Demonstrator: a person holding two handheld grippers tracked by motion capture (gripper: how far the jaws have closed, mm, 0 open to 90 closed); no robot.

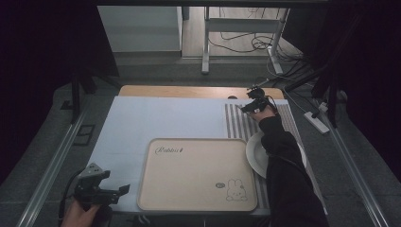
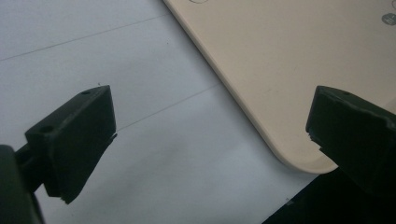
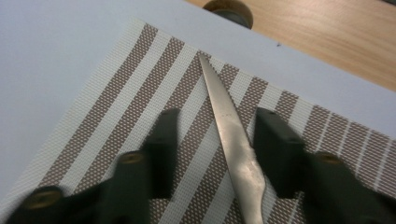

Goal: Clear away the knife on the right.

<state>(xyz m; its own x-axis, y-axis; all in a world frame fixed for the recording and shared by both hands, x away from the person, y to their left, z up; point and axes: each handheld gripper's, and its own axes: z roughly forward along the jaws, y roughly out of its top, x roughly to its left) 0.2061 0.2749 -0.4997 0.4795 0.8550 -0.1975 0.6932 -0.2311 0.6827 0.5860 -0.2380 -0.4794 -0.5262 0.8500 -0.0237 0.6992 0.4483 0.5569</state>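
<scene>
A silver table knife lies flat on a brown-and-white striped placemat, its tip pointing away toward the wooden table edge. My right gripper is open and low over the mat, one jaw on each side of the blade, not touching it. In the high view that right gripper sits at the far end of the striped placemat. My left gripper is open near the table's front left corner, beside a beige tray. The beige tray's rounded corner lies between the left jaws.
A white plate lies on the placemat right of the tray, partly under the person's dark sleeve. A pale blue-white sheet covers the table. A round dark grommet sits in the wooden strip beyond the mat. Dark curtains flank the table.
</scene>
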